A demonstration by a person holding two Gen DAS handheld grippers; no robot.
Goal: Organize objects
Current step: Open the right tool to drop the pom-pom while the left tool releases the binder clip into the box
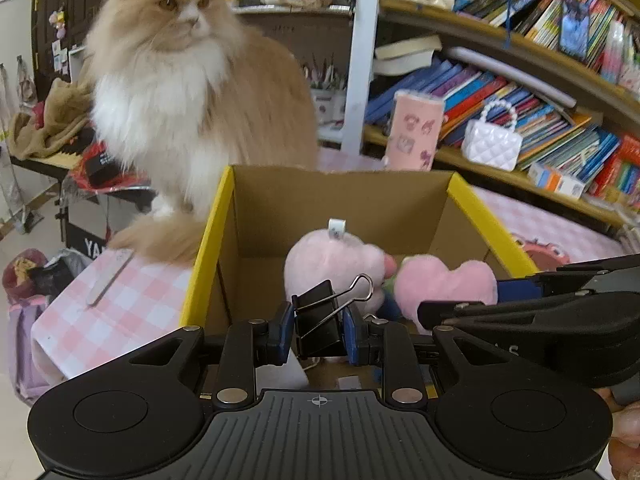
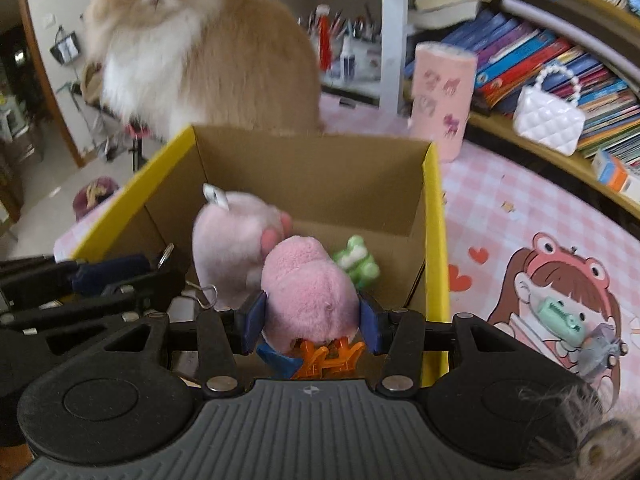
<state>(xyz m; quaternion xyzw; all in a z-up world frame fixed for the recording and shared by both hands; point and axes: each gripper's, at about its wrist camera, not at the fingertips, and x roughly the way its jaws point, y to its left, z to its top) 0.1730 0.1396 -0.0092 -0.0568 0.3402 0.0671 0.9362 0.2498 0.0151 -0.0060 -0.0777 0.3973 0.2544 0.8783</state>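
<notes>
An open cardboard box (image 1: 340, 200) with yellow outer walls stands on the pink checked table; it also shows in the right wrist view (image 2: 312, 168). My left gripper (image 1: 318, 330) is shut on a black binder clip (image 1: 320, 320) over the box's near edge. My right gripper (image 2: 312, 320) is shut on a pink heart-shaped plush (image 2: 308, 292), held over the box; the plush also shows in the left wrist view (image 1: 444, 280). A pale pink plush toy (image 1: 332, 260) with a white loop sits inside the box, beside a small green frog toy (image 2: 356, 264). An orange plastic piece (image 2: 328, 360) lies below the right fingers.
A fluffy orange-and-white cat (image 1: 180, 92) sits on the table right behind the box's far left corner. A pink printed cup (image 1: 416, 132) and a white quilted purse (image 1: 492, 144) stand by the bookshelves at the right. A metal strip (image 1: 108, 280) lies on the cloth at left.
</notes>
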